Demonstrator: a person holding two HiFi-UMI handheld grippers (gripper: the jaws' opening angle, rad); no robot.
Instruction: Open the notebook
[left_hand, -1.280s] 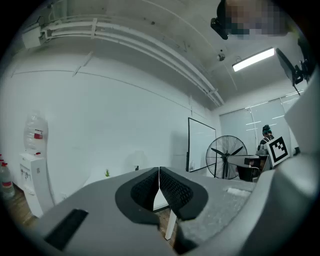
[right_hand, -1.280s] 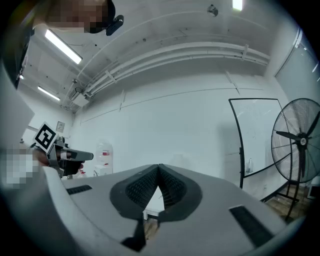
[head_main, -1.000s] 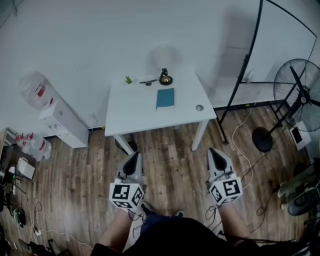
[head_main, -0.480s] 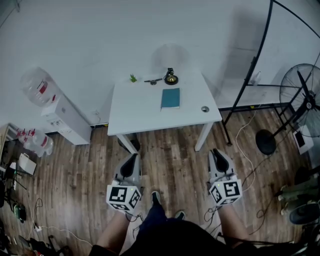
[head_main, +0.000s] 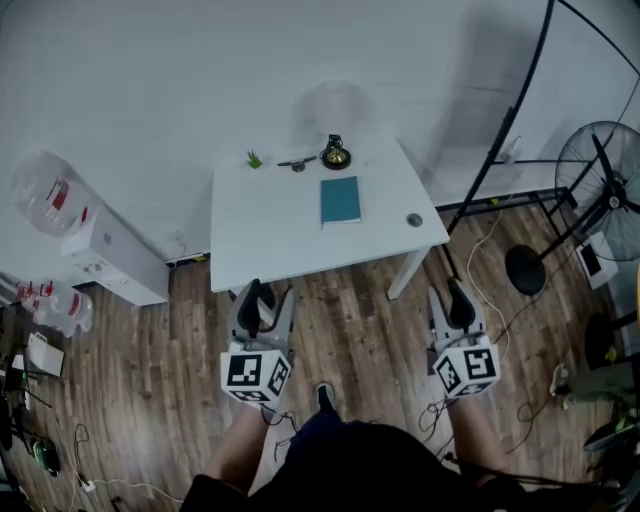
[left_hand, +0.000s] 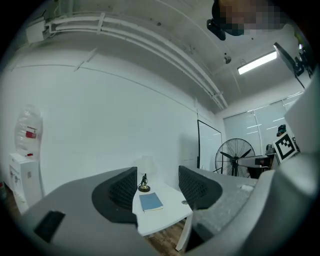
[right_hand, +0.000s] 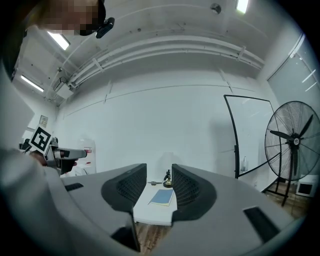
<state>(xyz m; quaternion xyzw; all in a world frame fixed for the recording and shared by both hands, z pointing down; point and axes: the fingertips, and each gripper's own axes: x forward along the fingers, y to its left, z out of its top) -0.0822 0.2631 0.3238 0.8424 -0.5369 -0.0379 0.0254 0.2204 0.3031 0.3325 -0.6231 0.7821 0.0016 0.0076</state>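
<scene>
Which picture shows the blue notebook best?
The head view. It looks down on the notebook, so the whole closed blue cover shows, lying flat on the white table. The left gripper view and the right gripper view show it too, but tiny, far off and at a low slant.

I hold my left gripper (head_main: 262, 303) and my right gripper (head_main: 456, 300) level in front of me, side by side and well apart, both pointing toward the far side. The jaws of each are opening, the left pair wider than the right, with nothing between the pads. My left forearm (head_main: 238, 450) and right forearm (head_main: 468, 440) reach out from my body at the near edge.
</scene>
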